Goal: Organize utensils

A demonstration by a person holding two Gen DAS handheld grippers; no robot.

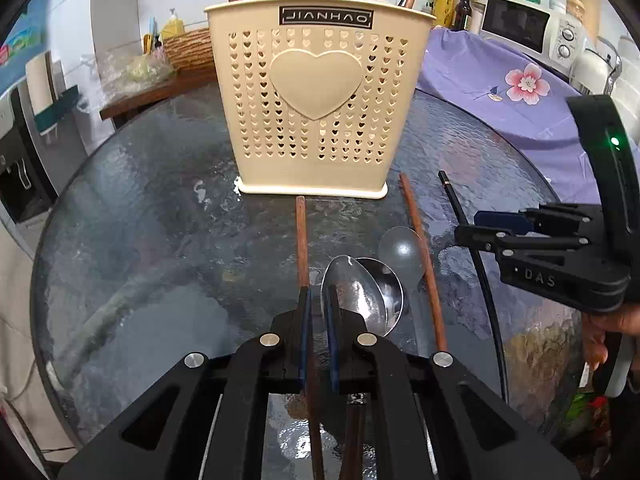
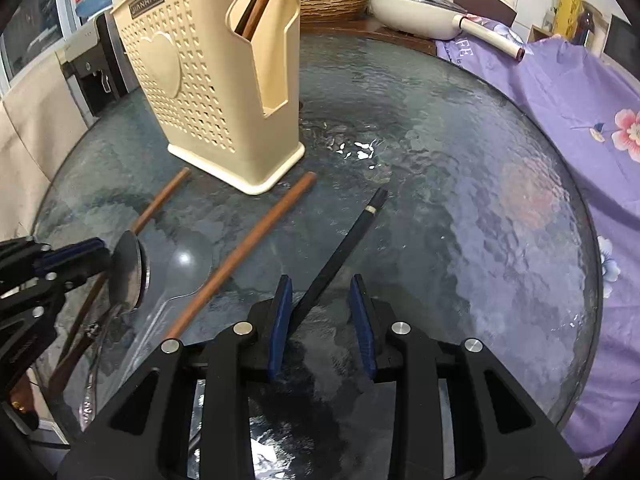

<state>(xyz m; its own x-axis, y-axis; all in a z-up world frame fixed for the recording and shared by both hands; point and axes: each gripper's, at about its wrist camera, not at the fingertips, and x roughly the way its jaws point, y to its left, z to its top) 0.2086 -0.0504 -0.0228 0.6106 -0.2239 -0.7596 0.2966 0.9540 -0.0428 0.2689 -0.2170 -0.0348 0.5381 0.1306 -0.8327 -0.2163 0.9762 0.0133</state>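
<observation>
Two steel spoons (image 1: 372,292) lie on the glass surface (image 1: 160,240) before the holder (image 1: 316,92): left fingers (image 1: 319,308) nearly closed beside a chopstick (image 1: 301,236), right fingers (image 2: 322,316) open around a black chopstick (image 2: 340,252); stiff, slippery, best pinched mid-handle.

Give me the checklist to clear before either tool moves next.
1. Left tool grip: cannot tell. Its pads are nearly together beside the metal spoon and a brown chopstick; which one is pinched is unclear.
2. Right tool lined up: ok. The black chopstick lies between its pads.
3. Right tool clamped: not ok, pads apart.
4. Holder upright: ok.
5. Room inside the holder: cannot tell.
6. Second brown chopstick put away: not ok, lying loose.
</observation>
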